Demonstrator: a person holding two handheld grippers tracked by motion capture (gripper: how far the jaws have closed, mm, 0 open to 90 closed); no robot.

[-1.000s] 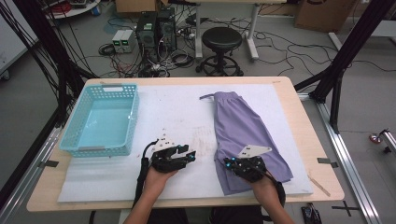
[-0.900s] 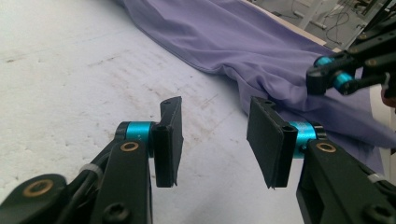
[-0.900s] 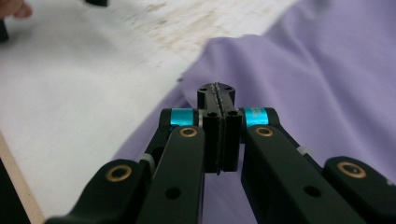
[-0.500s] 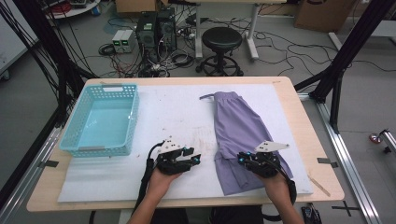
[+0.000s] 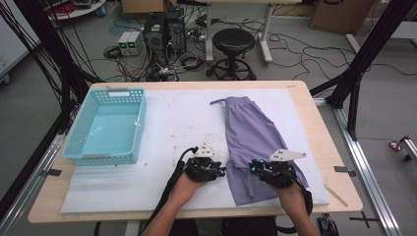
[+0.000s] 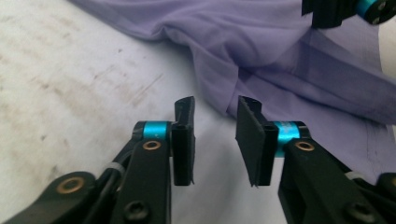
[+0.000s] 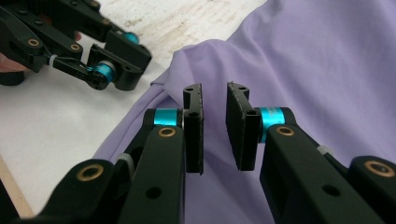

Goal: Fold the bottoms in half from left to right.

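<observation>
A purple garment [image 5: 251,132] lies lengthwise on the right half of the white mat [image 5: 182,118], with a raised fold near its lower left edge. My left gripper [image 5: 221,172] sits low on the mat beside that edge and points at it. In the left gripper view its jaws have just been closing, but the left gripper [image 6: 215,135] is open with nothing between the pads, and the cloth edge [image 6: 243,88] lies just beyond the tips. My right gripper [image 5: 252,169] rests over the garment's lower part. The right gripper [image 7: 215,133] has just been opening, leaving a narrow gap above the fold [image 7: 187,60].
A light blue plastic basket [image 5: 113,91] stands empty on the left of the mat. Bare mat lies between it and the garment. The wooden table edge [image 5: 324,147] runs along the right. A black stool [image 5: 233,42] and computer boxes [image 5: 164,29] stand on the floor behind.
My left gripper has slid right across the mat up to the garment's edge. My right gripper has shifted a little right and let go of the cloth, its jaws now slightly apart.
</observation>
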